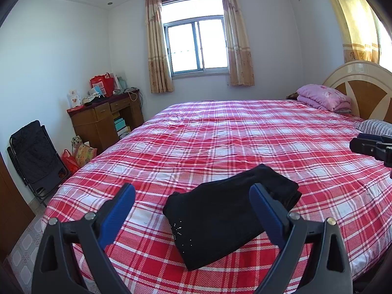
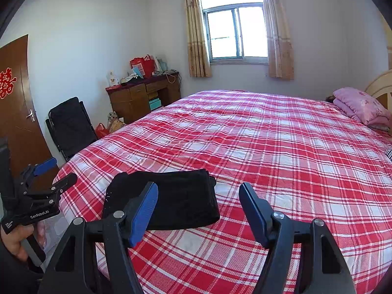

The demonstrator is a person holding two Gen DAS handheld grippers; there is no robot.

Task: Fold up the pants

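Where the red plaid bedspread nears the foot corner of the bed, the black pants lie folded into a compact bundle, flat on the cover, with a scatter of small studs showing on one panel. In the left wrist view the left gripper hangs just above and before the bundle, its blue-padded fingers spread wide with nothing between the pads; the pants sit in the gap but untouched. The right gripper stands just beside the bundle, its fingers likewise apart and empty, the pants lying behind its left finger. A hand grips the left tool's handle at the right view's lower left. Farther off, a folded pink quilt rests by the headboard, a cluttered wooden table stands against the far wall beneath the curtained window, and a black folding chair leans near the door.
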